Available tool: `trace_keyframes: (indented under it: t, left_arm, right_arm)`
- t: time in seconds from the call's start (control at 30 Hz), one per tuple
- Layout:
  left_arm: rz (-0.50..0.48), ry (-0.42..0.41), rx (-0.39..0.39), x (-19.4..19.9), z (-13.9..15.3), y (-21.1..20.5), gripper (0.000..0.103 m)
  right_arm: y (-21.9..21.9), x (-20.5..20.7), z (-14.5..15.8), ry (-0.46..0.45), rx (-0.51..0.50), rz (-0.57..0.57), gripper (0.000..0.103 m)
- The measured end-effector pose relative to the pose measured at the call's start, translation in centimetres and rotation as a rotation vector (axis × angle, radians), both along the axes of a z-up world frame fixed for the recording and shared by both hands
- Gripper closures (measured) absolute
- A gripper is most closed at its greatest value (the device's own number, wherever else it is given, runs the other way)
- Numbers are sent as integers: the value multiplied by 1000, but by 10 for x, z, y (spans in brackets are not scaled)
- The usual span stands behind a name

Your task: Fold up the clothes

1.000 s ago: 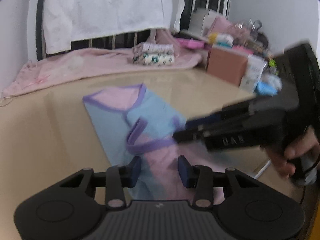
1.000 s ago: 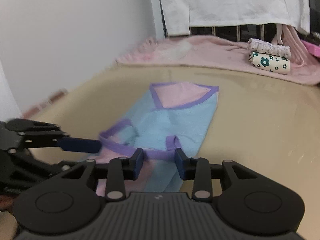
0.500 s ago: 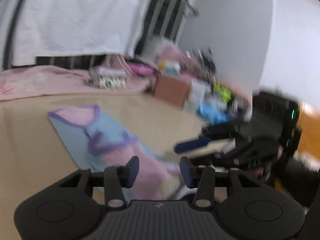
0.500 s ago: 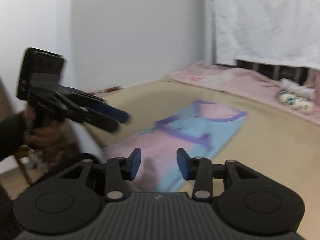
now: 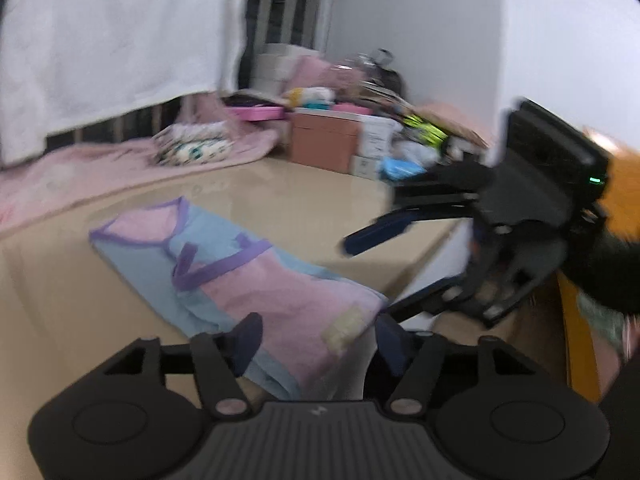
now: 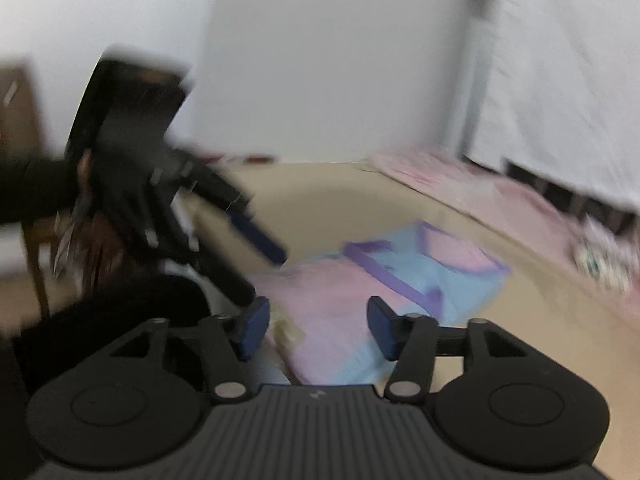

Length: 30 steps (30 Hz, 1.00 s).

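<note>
Garment (image 5: 224,276) lies flat on the tan table (image 5: 60,300), folded into a long narrow strip, near the table's front edge. Colours: light blue body w/ pink panels, purple trim round the neckline and crossing mid-strip. Near end is mostly pink, w/ a pale yellowish patch by the corner, and that end reaches the table edge. Far end shows the pink neck opening framed in purple.

Left gripper (image 5: 316,340): jaws opening, blue pads apart, hovering over the near end of the strip; cloth shows in the gap between them, nothing pinched. Right gripper (image 6: 316,328): jaws opening too, pads apart, same near end seen between them, not clamped.

Both views blurry. Back of the table: pink blanket (image 5: 100,164) w/ a small stack of folded floral clothes (image 5: 192,148) on it.
</note>
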<state>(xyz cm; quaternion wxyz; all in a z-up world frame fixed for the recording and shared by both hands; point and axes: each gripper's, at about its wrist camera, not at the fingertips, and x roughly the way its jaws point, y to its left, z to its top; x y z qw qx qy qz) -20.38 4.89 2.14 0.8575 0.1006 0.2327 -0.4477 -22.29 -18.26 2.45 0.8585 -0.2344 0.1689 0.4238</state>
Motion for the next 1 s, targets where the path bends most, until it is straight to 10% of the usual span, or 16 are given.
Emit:
trace_keyframes:
  t: [0.17,0.23,0.4,0.73,0.87,0.93,0.97,1.0]
  left_arm:
    - [31,-137,171,-11,-8,-13,32]
    - [61,-210,237,-14,-14,-21,32]
    - [-3,-400,288,-27,-23,-38,31]
    - [-108,-590,360,-26,-42,-58,33]
    - [-208,-514,384,-16,-41,-63,88]
    - [-235,-434,370,-8,-38,-62,87]
    - [-231,-391,353,-1,-35,-61,88]
    - [-221,-328,329,8,-31,-59,88]
  right_arm:
    - [24,9,-26,-103,-233,120,48]
    - [29,15,-31,-132,-300,130,65]
    - [19,44,-7,105,-156,132,90]
    - [-6,51,21,268,-47,229,90]
    - [-9,54,24,325,-29,258,90]
    - [-12,56,27,315,-12,232,88]
    - [-15,56,27,294,-6,206,80]
    - [-17,57,27,274,-1,181,50]
